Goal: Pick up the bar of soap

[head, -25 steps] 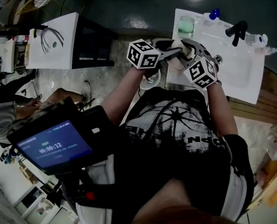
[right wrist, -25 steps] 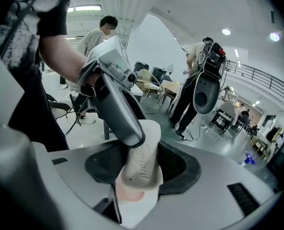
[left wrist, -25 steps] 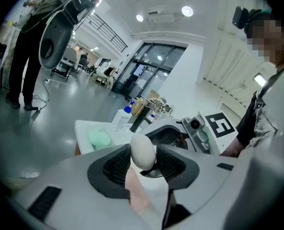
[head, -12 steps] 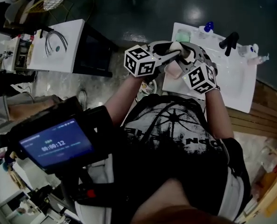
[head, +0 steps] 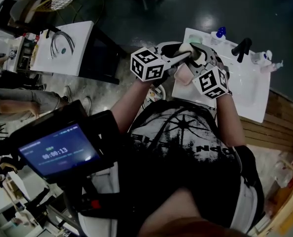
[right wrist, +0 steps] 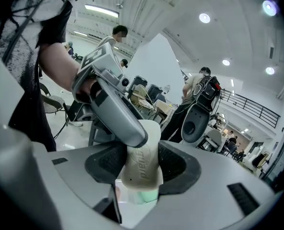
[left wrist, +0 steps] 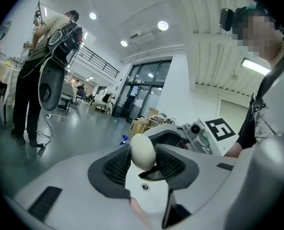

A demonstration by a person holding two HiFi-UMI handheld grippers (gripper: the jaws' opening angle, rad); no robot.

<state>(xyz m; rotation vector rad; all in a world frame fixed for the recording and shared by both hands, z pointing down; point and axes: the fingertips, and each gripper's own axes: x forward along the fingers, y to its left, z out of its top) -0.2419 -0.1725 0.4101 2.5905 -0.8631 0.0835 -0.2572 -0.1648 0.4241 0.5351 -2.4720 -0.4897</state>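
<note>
**A:** Where was the bar of soap [left wrist: 142, 150] at that point?

**B:** Off the sink [head: 257, 100] and up in the air in front of the person's chest, over the sink's near left corner. Both grippers had it. The left gripper [left wrist: 142, 159] had its fingers [left wrist: 117, 166] clamped on one end of the pale bar. The right gripper [right wrist: 142, 169] had its fingers [right wrist: 173, 163] pressed on the two edges of the other end, with the lettered face towards its camera.

**A:** So the pick-up looked nearly done. What would have made the step go well?

**B:** Probably an even grip. Soap was likely slick, and a harder squeeze from one side could have shot it out. Both pairs of fingers needed just enough pressure, with the ribbed pads flat on the bar.

**A:** And the two hands?

**B:** They needed to move as one. The two sets of fingers sat close together, the left one crossing just in front of the right, so any twist between them could have pried the bar loose.

**A:** Anything below to mind?

**B:** The tap [head: 241, 47] stood at the far side, well apart. Staying over the sink seemed wise, since a dropped bar would land there and not on the floor.
</note>
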